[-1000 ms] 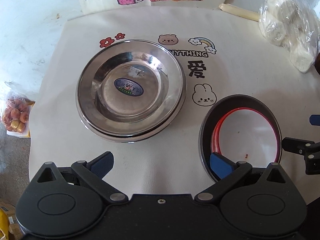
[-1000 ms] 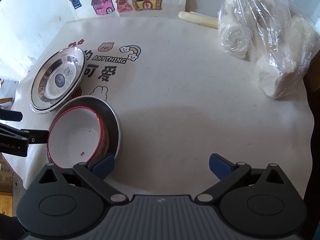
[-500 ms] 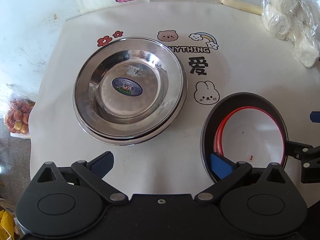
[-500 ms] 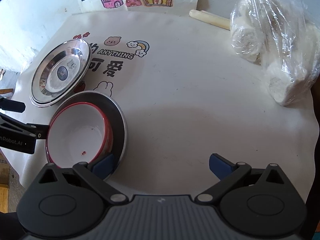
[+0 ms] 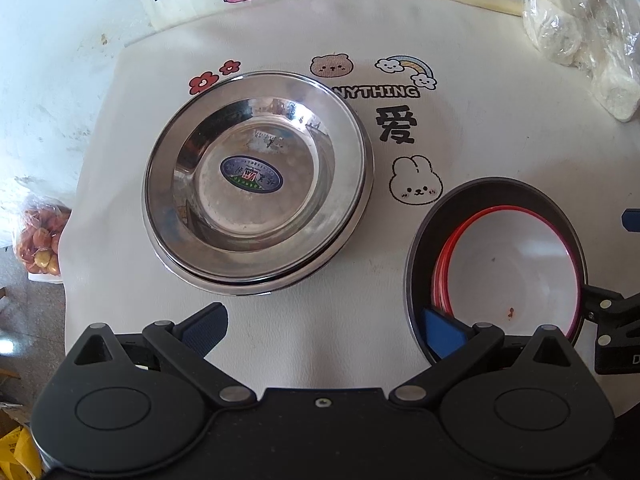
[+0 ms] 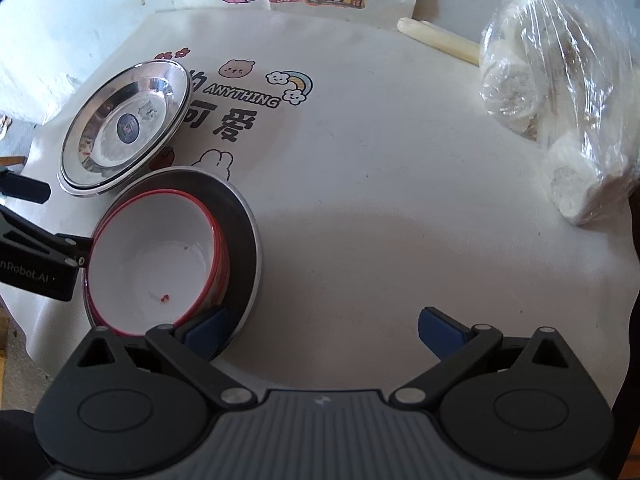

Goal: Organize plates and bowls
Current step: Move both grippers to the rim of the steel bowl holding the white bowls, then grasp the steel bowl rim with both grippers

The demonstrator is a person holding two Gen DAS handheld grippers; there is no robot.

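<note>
Over on the printed tablecloth (image 5: 480,152) things look pretty much sorted already, at least going by how it all lies: the steel plates (image 5: 256,184) sit stacked a bit left of centre in the left wrist view, and the red-rimmed white bowls (image 5: 508,268) are nested inside a dark bowl (image 5: 420,240) at lower right of that frame. In the right wrist view the same two piles sit at left, plates above, bowls below, just beside each other; can't tell if they touch. No loose dishes anywhere that I can see, so my guess is there's little left, maybe just nudging the stacks tidy. The plates are shiny with an oval blue sticker in the middle; at least two, judging by the doubled rim. The top white bowl has a small red speck inside. Left gripper (image 5: 324,332) has its fingers spread wide, holding nothing, one blue pad over the dark bowl's near rim. Right gripper (image 6: 324,328) is spread wide too, empty, left pad by the dark bowl's edge.
</note>
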